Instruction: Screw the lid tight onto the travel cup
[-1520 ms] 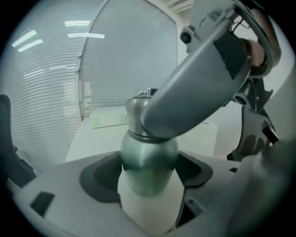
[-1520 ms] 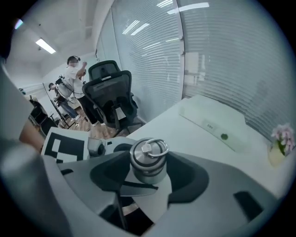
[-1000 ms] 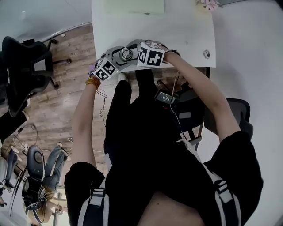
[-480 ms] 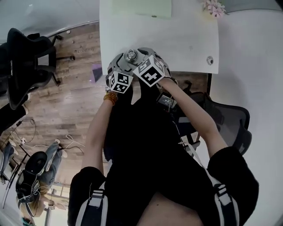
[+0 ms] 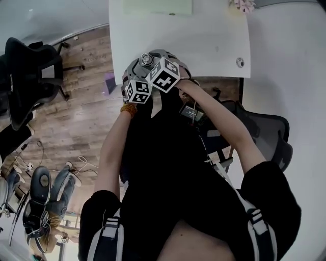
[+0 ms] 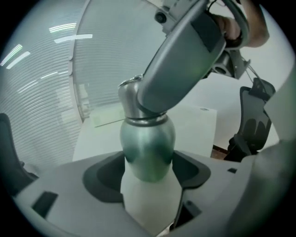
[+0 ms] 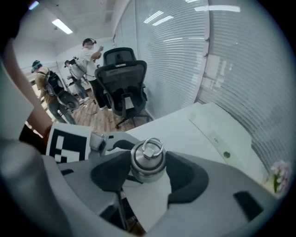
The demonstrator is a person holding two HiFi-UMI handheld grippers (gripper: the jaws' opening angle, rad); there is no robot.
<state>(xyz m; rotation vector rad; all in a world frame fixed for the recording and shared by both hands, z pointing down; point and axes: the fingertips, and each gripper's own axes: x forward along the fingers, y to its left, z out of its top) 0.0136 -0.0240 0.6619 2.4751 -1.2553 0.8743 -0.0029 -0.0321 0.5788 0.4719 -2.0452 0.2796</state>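
Observation:
A metallic green travel cup (image 6: 148,148) stands up between the dark pads of my left gripper (image 6: 149,164), which press on its body from both sides. Its steel lid (image 7: 148,159), with a ring on top, sits between the pads of my right gripper (image 7: 148,169), and they grip it. Both grippers' jaws have just been closing, one on the cup and one on the lid. In the head view the lid (image 5: 146,58) shows above the two marker cubes, over the table's near edge. The right gripper's grey body hides the cup's top in the left gripper view.
A white table (image 5: 204,35) lies ahead, with a pale green sheet (image 5: 158,6) at its far edge, pink flowers (image 5: 243,4) and a small round fitting (image 5: 239,62). Black office chairs (image 5: 25,76) stand on the wooden floor at left. People stand far off (image 7: 88,51).
Both grippers have rolled around the cup. The left marker cube has swung from left of the lid to below it, and the right cube has drawn in beside it.

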